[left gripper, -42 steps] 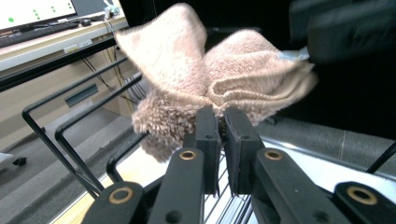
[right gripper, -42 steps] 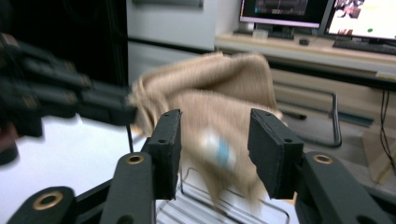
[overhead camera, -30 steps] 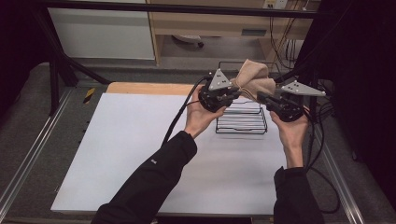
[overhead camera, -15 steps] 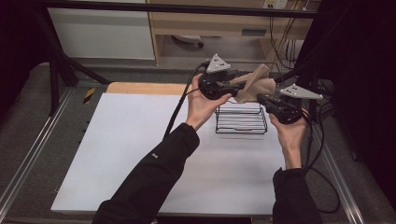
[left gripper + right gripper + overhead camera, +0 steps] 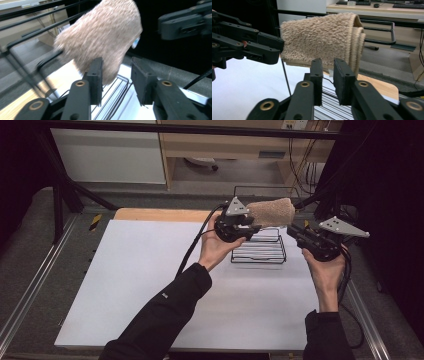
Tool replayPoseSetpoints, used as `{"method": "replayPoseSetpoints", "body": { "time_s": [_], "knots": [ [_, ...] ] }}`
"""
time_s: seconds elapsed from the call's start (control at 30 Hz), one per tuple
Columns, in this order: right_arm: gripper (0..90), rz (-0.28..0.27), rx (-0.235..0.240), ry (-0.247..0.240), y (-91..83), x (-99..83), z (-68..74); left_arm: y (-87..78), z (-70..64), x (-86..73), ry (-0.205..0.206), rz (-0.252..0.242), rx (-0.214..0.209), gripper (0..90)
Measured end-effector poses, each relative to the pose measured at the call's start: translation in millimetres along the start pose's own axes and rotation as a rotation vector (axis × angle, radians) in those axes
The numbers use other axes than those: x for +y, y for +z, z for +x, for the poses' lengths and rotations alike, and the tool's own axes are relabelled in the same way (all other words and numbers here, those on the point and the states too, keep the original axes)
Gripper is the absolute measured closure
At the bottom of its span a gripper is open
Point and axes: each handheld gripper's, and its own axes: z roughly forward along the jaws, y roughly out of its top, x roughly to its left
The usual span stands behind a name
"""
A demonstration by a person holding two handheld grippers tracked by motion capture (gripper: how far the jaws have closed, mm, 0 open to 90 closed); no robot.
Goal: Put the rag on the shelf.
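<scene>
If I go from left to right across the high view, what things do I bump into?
White table top → left claw → fluffy tan towel → right claw.

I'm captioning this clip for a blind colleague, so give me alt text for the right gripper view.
A folded tan fluffy towel hangs over a black wire rack, just beyond the right gripper, whose two black jaws stand slightly apart and hold nothing. The left gripper reaches in from the left and meets the towel's edge above the white table.
</scene>
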Motion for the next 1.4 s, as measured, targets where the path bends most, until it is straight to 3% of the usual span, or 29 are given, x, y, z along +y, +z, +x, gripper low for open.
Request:
{"method": "replayPoseSetpoints", "body": {
  "time_s": [0.27, 0.5, 0.67, 0.97, 1.4],
  "knots": [
    [51.1, 0.033, 0.056, 0.014, 8.0, -8.3, 15.0, -23.0, 8.2, -34.1, -0.049, 0.065, 0.032, 46.1],
    [29.2, 0.055, 0.080, 0.034, 17.0, -26.8, 25.4, -51.7, 20.3, -77.2, -0.088, 0.119, 0.062, 33.4],
    [18.9, 0.083, 0.117, 0.057, 21.3, -43.4, 30.2, -78.5, 30.4, -110.5, -0.124, 0.147, 0.097, 25.0],
    [7.7, 0.142, 0.162, 0.092, 26.9, -76.6, 34.8, -133.4, 50.4, -171.1, -0.206, 0.166, 0.166, 16.7],
    [0.6, 0.254, 0.193, 0.125, 25.8, -131.4, 39.3, -194.2, 61.9, -246.7, -0.275, 0.205, 0.226, 13.7]
  ]
}}
